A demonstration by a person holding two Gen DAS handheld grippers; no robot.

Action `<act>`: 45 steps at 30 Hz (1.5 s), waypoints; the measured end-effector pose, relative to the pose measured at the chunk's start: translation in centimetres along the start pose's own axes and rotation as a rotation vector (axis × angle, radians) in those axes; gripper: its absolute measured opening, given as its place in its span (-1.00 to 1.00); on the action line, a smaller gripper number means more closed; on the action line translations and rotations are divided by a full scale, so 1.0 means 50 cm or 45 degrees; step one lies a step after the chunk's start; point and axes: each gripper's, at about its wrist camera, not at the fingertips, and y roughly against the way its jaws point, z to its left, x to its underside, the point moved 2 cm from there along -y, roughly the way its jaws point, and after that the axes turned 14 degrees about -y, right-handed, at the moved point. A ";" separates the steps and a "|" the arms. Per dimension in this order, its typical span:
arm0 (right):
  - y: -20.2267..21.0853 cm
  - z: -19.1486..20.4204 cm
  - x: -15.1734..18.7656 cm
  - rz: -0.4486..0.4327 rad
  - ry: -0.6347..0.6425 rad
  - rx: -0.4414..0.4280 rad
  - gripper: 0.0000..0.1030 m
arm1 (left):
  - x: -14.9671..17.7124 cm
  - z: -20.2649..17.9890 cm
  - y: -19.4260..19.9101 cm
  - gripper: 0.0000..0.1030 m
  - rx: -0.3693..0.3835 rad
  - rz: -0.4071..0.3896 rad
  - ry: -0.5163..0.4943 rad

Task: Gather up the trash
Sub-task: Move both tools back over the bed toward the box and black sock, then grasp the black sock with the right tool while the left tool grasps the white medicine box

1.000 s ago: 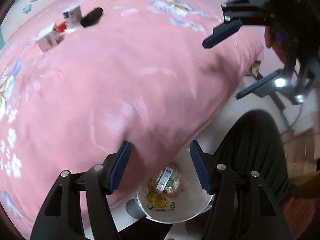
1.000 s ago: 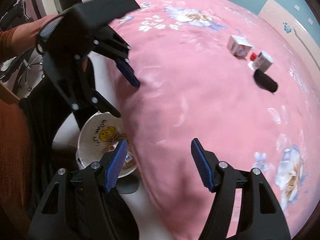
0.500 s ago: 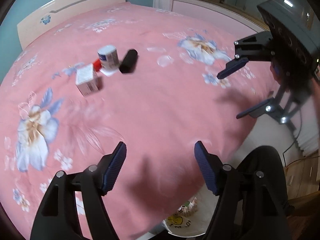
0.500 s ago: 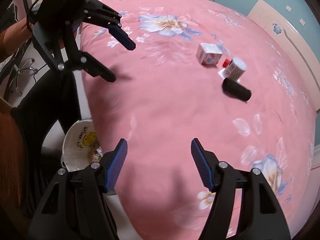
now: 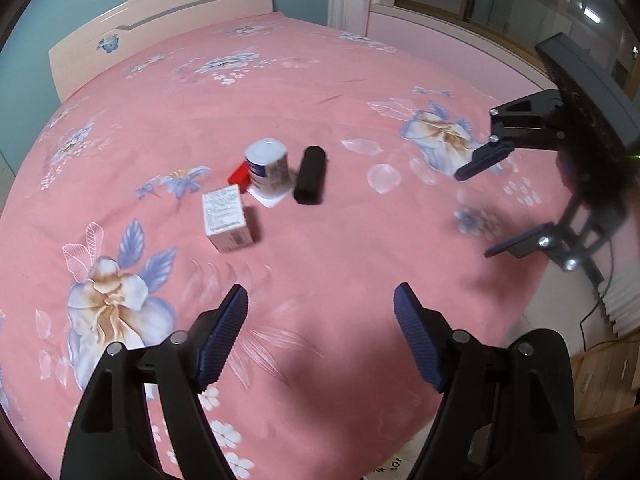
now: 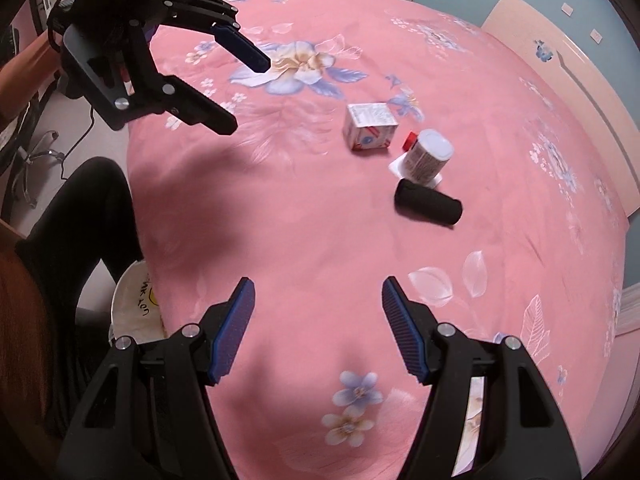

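Observation:
Trash lies in a cluster mid-bed on the pink floral bedspread [image 5: 360, 248]: a white carton box [image 5: 227, 218], a white and blue can [image 5: 267, 164] on a white card, a small red item [image 5: 239, 174] behind it, and a black cylinder [image 5: 310, 176]. In the right wrist view the box [image 6: 370, 126], can [image 6: 428, 156] and black cylinder [image 6: 428, 203] show too. My left gripper [image 5: 320, 336] is open and empty, short of the cluster. My right gripper [image 6: 316, 330] is open and empty, also short of it. Each shows in the other's view, the right gripper [image 5: 486, 200] and the left gripper [image 6: 236, 88].
A white trash bin [image 6: 134, 304] with a yellow print stands on the floor at the bed's near edge, beside the person's dark-trousered leg [image 6: 76, 216]. A headboard [image 5: 160, 24] and teal wall lie beyond the bed. A window ledge [image 5: 460, 44] is at the right.
Both grippers have swung up from over the bin and bed edge and now face the trash cluster on the bed. The bin has slipped almost out of the left view.

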 end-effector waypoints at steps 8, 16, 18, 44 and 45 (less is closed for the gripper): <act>-0.021 -0.047 -0.042 0.038 0.034 0.014 0.28 | -0.032 0.052 -0.034 0.54 0.001 0.015 0.021; -0.065 -0.071 -0.064 0.039 0.162 0.057 0.28 | -0.044 0.094 -0.101 0.54 0.010 0.053 0.055; -0.085 -0.089 -0.073 0.058 0.174 0.045 0.28 | -0.046 0.103 -0.122 0.54 0.015 0.065 0.058; -0.255 -0.195 -0.177 0.128 0.354 0.024 0.28 | -0.067 0.190 -0.254 0.58 -0.008 0.150 0.120; -0.258 -0.194 -0.176 0.131 0.355 0.023 0.28 | -0.066 0.192 -0.262 0.58 -0.012 0.162 0.122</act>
